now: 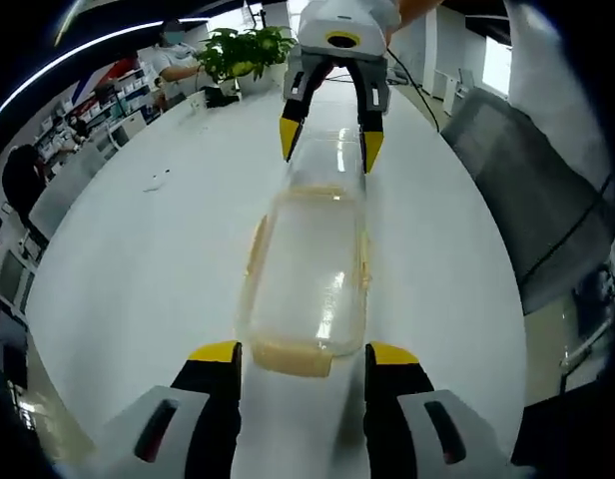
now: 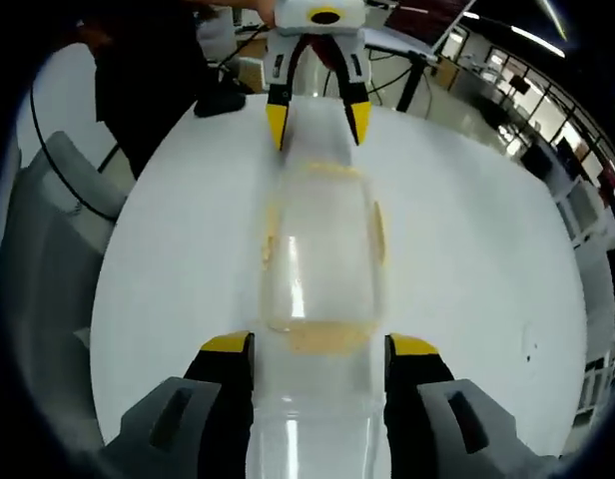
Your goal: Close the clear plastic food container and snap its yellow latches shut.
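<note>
So, the container (image 1: 306,284) lies lengthwise on the white table (image 1: 138,269), straight between my 2 claws. My left claw (image 1: 303,359) sits at one short end, its jaws spread apart with the yellow tips either side of the end wall, not clamped on anything. My right claw (image 2: 319,351) faces it from the other end, jaws likewise apart, straddling that end without pinching it. In the left gripper view the right one rises at the far end of the box; in the right gripper view the left one does the same.

The lid (image 2: 322,249) looks to be already down on the box, since the clear top runs flush along the rim, so I judge the closing done. What is left is the latches. I can see yellow strips along both long sides (image 2: 378,232) and a pale yellow one at each short end (image 1: 296,356), but the plastic is too blurred for me to say which, if any, are snapped down. A plant (image 1: 243,50) stands far off.
</note>
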`<state>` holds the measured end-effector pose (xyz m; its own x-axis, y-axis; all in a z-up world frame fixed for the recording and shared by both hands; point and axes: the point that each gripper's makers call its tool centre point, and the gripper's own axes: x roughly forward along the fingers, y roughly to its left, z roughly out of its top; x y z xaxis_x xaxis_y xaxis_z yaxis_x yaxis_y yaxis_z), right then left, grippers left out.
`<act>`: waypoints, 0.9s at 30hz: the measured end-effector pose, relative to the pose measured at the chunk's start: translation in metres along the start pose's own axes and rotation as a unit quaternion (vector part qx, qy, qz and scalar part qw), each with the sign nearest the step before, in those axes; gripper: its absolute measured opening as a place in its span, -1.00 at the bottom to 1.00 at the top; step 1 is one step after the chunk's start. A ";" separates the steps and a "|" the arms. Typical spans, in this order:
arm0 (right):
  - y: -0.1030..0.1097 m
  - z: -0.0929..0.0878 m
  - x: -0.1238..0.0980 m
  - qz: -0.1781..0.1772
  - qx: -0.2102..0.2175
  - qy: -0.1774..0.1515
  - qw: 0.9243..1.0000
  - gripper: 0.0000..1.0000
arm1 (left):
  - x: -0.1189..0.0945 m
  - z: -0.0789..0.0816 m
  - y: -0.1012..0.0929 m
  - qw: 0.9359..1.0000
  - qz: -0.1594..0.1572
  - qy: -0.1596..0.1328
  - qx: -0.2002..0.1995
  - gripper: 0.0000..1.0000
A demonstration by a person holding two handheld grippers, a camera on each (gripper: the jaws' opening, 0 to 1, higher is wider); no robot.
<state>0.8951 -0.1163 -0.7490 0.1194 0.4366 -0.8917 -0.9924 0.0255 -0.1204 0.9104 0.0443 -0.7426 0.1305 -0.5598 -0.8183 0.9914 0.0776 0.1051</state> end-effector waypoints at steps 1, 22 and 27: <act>-0.001 -0.001 0.002 0.002 -0.002 0.003 1.000 -0.06 | 0.001 -0.001 0.001 1.000 -0.002 0.000 0.000 -0.14; -0.005 -0.015 0.035 0.050 -0.006 0.055 0.997 -0.07 | 0.021 -0.018 -0.007 0.999 -0.048 0.015 0.004 -0.18; -0.004 -0.020 0.036 0.051 -0.013 0.067 0.996 -0.12 | 0.026 -0.020 -0.007 0.998 -0.054 0.019 0.008 -0.19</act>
<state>0.9038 -0.1188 -0.7891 0.0221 0.3118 -0.9499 -0.9987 -0.0367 -0.0353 0.9066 0.0453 -0.7761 0.0234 -0.5324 -0.8461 0.9997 0.0048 0.0246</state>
